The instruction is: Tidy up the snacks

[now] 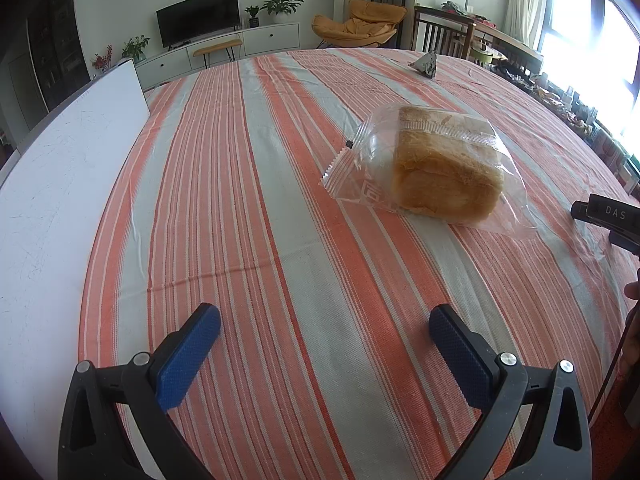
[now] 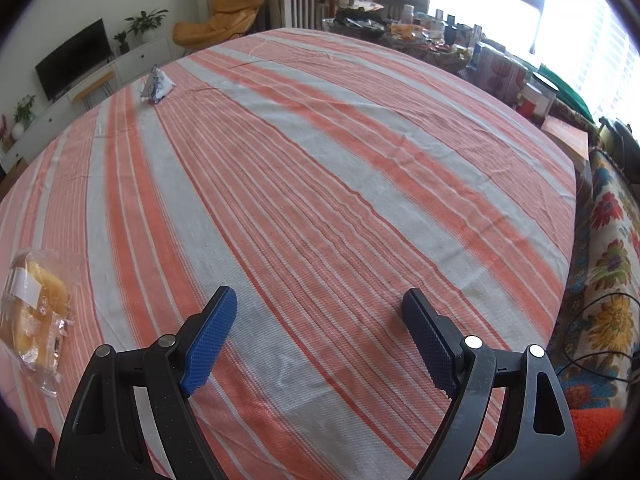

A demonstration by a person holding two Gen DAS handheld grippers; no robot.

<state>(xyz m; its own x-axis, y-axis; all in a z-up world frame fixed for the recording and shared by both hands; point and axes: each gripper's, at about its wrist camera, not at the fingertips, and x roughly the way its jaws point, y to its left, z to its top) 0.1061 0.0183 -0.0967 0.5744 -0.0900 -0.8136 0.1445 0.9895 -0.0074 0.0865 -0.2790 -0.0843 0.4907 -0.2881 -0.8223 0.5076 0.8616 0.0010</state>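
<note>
an orange and grey striped tablecloth (image 1: 280, 200) covers the table, with a tv (image 1: 198, 16) and an orange chair (image 1: 360, 20) toward 12 o'clock. the left gripper (image 1: 324, 344) and the right gripper (image 2: 320, 332) both gape wide, holding nothing. the bagged bread (image 1: 444, 168) lies at 1 o'clock in the left view, a small triangular packet (image 1: 426, 62) well beyond. only the left view shows a white board (image 1: 60, 184); only the right shows what looks like a floral cover (image 2: 612, 260) at 3 o'clock

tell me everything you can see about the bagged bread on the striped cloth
The bagged bread is a golden-brown chunk with a swirled cut face, sealed in a clear, crinkly plastic bag with a serrated edge and a pale printed band. It lies on its side on the orange and grey striped tablecloth, with loose empty bag beyond the loaf. Nothing else touches it; neither claw is on it.
</note>
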